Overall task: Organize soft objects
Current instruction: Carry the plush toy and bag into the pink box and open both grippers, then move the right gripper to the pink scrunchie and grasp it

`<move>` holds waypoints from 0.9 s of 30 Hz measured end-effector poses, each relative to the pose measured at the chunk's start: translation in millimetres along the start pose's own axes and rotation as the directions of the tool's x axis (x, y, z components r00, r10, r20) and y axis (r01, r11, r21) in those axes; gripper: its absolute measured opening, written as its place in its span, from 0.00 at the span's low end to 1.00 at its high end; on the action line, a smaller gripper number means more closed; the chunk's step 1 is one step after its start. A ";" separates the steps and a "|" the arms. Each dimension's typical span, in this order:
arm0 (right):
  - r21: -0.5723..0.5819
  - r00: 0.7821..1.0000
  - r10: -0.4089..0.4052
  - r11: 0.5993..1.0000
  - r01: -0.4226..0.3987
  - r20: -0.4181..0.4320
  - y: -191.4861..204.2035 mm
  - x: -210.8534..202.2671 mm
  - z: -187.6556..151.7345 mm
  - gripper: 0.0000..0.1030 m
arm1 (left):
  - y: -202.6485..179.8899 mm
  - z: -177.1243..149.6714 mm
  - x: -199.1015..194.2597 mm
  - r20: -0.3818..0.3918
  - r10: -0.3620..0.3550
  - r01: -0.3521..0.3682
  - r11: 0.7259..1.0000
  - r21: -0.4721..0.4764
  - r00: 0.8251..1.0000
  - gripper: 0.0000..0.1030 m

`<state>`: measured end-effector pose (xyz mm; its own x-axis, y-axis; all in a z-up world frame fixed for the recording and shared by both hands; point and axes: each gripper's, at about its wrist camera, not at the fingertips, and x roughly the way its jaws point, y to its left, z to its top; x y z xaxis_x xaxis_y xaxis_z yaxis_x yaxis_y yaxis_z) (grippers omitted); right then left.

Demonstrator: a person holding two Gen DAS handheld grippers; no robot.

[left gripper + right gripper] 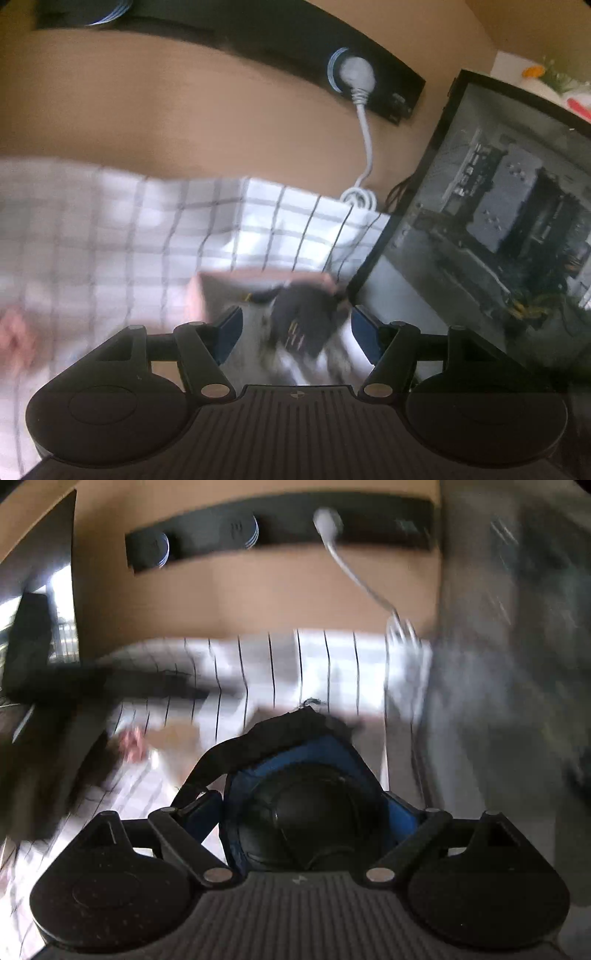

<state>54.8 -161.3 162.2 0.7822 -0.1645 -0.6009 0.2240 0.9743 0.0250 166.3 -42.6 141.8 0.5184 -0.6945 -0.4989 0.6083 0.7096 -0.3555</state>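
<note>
Both views blurred. Left gripper [295,334] has its jaws wide with a soft grey-and-black cloth item [295,325] between the blue pads [229,334]; can't tell if the pads press on it. It lies low over the checked cloth [110,236]. Right gripper [306,812] is clamped on a black-and-blue padded pouch [306,805] with a black strap [240,746], above the same checked cloth. Behind: wall power strip [280,40] with white plug [356,72], PC case [498,229] at right.
</note>
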 end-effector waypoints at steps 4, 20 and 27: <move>0.015 0.999 -0.042 0.999 0.042 -0.016 20.1 62.1 41.4 0.89 | 18.4 -41.7 -43.1 -0.049 0.044 -0.046 0.998 -0.052 0.998 0.68; -0.036 0.937 -0.305 0.952 0.304 -0.170 44.1 182.7 41.7 1.00 | 143.1 -113.6 -156.3 -0.084 0.256 -0.269 0.922 -0.278 0.963 0.68; 0.052 0.995 -0.084 0.995 0.087 -0.046 41.0 117.5 58.5 1.00 | 162.9 -108.7 -145.3 -0.090 0.224 -0.240 0.931 -0.274 0.970 0.68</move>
<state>189.9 -149.7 139.3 0.7331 -0.2387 -0.6368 0.3207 0.9471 0.0141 124.8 186.8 70.4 0.5855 -0.5044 -0.6346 0.2772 0.8602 -0.4279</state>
